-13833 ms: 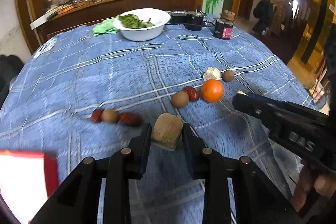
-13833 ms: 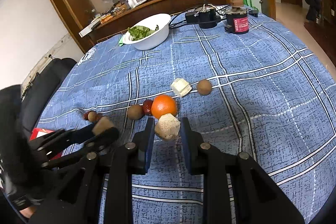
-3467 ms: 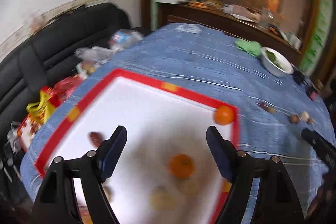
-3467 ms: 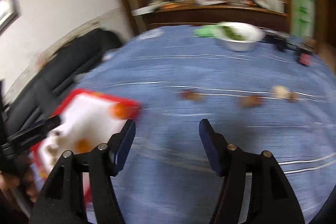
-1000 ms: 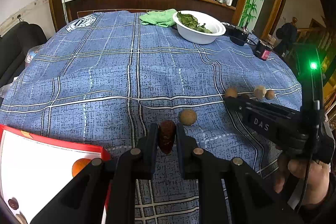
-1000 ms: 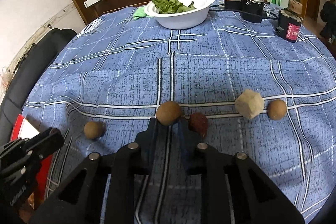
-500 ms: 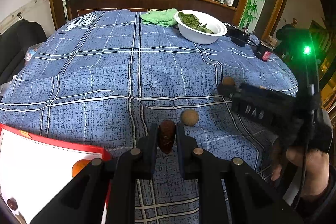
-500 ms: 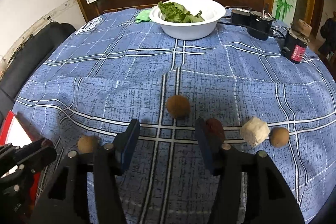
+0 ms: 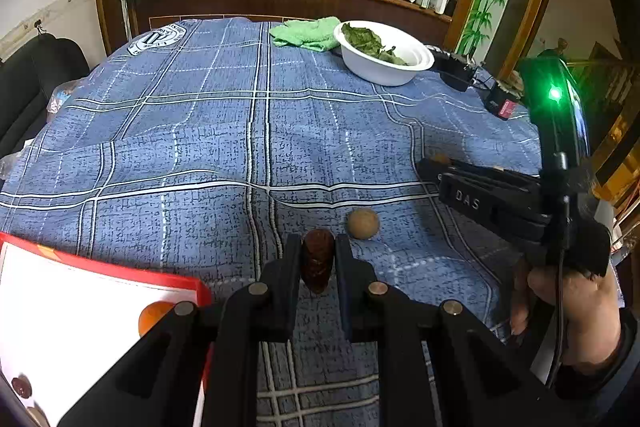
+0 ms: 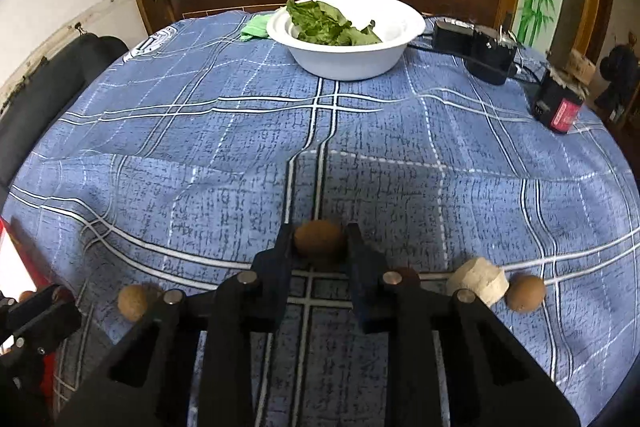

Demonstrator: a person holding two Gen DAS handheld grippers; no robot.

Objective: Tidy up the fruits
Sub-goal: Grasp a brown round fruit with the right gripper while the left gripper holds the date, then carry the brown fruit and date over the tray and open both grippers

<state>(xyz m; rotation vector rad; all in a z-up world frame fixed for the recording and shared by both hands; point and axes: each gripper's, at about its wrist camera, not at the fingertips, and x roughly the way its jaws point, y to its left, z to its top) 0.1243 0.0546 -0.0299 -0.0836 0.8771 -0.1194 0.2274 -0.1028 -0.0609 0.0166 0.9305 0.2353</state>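
My left gripper (image 9: 317, 255) is shut on a dark red date (image 9: 317, 261) just above the blue checked tablecloth (image 9: 200, 131). A round brown fruit (image 9: 362, 223) lies right beside it. The red-rimmed white tray (image 9: 80, 303) at lower left holds an orange (image 9: 152, 315). My right gripper (image 10: 320, 239) has its fingers closed around a brown round fruit (image 10: 320, 237) on the cloth. Near it lie another brown fruit (image 10: 134, 301), a pale chunk (image 10: 476, 279), a small brown fruit (image 10: 525, 293) and a red date (image 10: 406, 273) partly hidden by a finger.
A white bowl of green leaves (image 10: 344, 31) and a green cloth (image 9: 306, 33) stand at the far side. A black device with cables (image 10: 474, 53) and a small dark jar (image 10: 558, 107) sit at far right. A black sofa (image 9: 32, 79) is at left.
My right gripper has moved forward and closed from wide open onto the brown round fruit. My left gripper still holds the date, almost unmoved.
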